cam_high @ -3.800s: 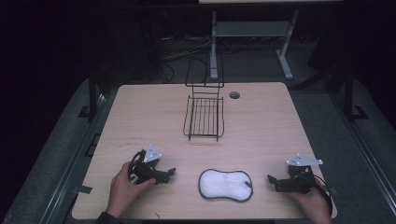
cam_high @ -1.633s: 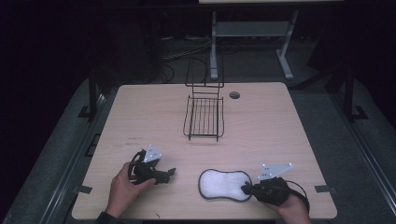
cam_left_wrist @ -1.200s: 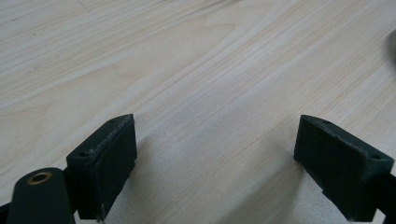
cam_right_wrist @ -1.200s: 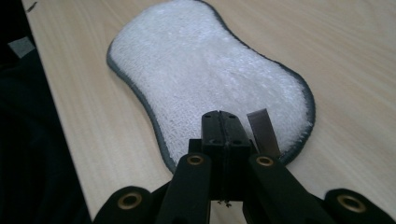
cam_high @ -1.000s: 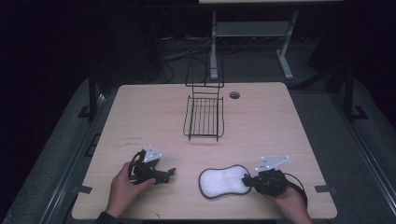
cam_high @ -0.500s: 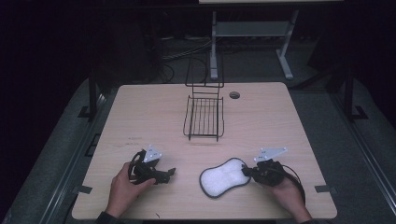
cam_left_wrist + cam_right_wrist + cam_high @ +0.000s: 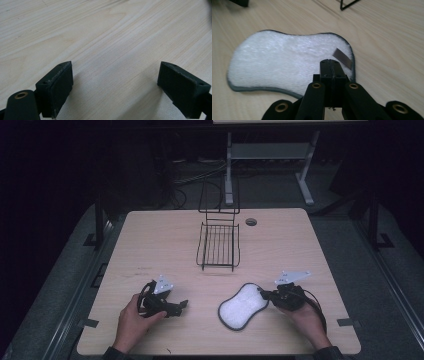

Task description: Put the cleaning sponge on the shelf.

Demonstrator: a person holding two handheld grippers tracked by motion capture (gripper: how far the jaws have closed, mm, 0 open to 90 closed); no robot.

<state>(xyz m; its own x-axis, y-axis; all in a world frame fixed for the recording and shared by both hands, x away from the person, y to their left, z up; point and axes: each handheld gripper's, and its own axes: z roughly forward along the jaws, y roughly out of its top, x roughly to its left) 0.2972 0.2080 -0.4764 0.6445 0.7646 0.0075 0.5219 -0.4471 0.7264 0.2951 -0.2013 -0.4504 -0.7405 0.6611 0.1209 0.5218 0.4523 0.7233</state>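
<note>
right gripper (image 7: 331, 65) pinched shut on the pad (image 7: 287, 60) edge, dragging it; next, probably lift it toward the rack (image 7: 218, 245)

Fluffy white cloth pad (image 7: 287, 60) with grey trim; pale matt wood-grain table (image 7: 150, 240); black wire rack (image 7: 219, 245)

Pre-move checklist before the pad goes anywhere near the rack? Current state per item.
1. Right gripper jaws together at the edge of the white pad: ok.
2. Pad edge actually pinched between them: cannot tell.
3. Pad flat on the table: ok.
4. Left gripper open with nothing between its jaws: ok.
5. Bare tabletop between the pad and the wire rack: ok.
6. Wire rack upright: ok.
</note>
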